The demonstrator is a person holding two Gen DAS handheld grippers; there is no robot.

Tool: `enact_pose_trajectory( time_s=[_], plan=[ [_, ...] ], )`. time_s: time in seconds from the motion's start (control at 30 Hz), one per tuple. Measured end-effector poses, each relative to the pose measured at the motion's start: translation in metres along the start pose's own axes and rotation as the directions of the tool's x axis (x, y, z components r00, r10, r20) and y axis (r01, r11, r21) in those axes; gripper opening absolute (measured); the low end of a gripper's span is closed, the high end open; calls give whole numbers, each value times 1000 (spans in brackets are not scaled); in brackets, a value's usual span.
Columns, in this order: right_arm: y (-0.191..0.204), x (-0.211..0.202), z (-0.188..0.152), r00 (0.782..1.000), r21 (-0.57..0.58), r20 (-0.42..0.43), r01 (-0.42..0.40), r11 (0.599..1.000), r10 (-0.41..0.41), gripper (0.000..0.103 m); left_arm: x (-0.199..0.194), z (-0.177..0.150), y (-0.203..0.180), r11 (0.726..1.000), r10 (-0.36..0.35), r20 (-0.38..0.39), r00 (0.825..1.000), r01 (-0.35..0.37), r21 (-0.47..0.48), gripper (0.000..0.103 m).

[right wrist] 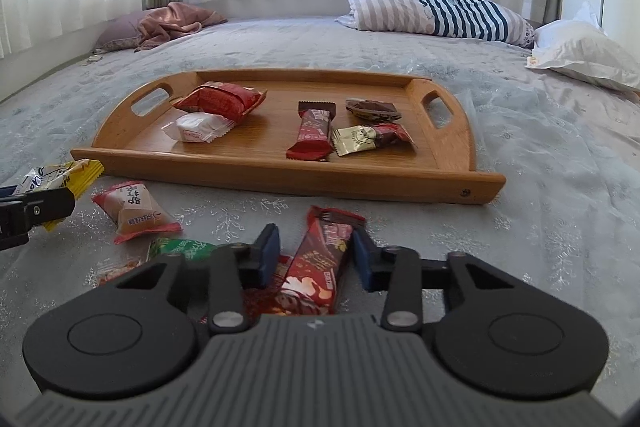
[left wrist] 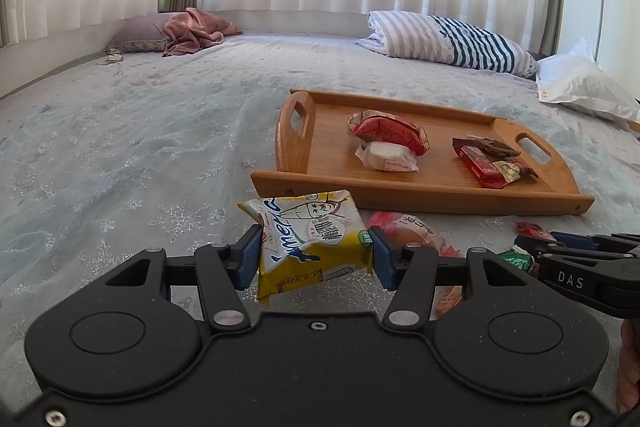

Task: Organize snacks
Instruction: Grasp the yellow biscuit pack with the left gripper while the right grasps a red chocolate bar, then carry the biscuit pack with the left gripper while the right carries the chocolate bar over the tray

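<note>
Striped pillow (right wrist: 440, 11) (far), pink blanket (right wrist: 172, 21)

The left gripper (left wrist: 314, 259) has a matte black housing with two round caps, silver rivets and screws, and blue pads (left wrist: 385, 261). The right gripper (right wrist: 314, 259) looks alike but has a ribbed grey top; white "DAS" lettering marks its side.

"DAS" in white capitals on the black arm of the right gripper (left wrist: 576, 247), seen at the right edge of the left wrist view. Blue script "mer" plus a partial letter on the yellow snack packet (left wrist: 308, 239), next to a cartoon figure; round badge there with Chinese characters, not legible. Chinese print on the pink-edged pastry packet (right wrist: 134, 213), unreadable. Remaining wrapper print too small or blurred.
</note>
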State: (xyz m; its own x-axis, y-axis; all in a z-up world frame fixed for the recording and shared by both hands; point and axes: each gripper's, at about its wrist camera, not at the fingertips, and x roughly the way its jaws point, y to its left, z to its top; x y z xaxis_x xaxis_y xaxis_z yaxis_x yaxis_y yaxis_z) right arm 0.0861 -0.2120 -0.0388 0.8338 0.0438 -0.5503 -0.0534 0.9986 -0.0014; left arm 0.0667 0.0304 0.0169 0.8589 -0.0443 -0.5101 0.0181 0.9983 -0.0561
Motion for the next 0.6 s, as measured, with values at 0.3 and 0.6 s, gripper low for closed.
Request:
enact_pose_trajectory(
  time_s=[0.3,0.6],
  plan=[
    [-4,-9,-4,1000,7,27,-13,1000,13,28,-2,-3,-5,1000,-5,1,1000,5,17,53],
    [-12,-17,-2,999,27,45,-13,1000,12,28,-3,1,-8,1000,-2,17,1000,2,10,53]
  ],
)
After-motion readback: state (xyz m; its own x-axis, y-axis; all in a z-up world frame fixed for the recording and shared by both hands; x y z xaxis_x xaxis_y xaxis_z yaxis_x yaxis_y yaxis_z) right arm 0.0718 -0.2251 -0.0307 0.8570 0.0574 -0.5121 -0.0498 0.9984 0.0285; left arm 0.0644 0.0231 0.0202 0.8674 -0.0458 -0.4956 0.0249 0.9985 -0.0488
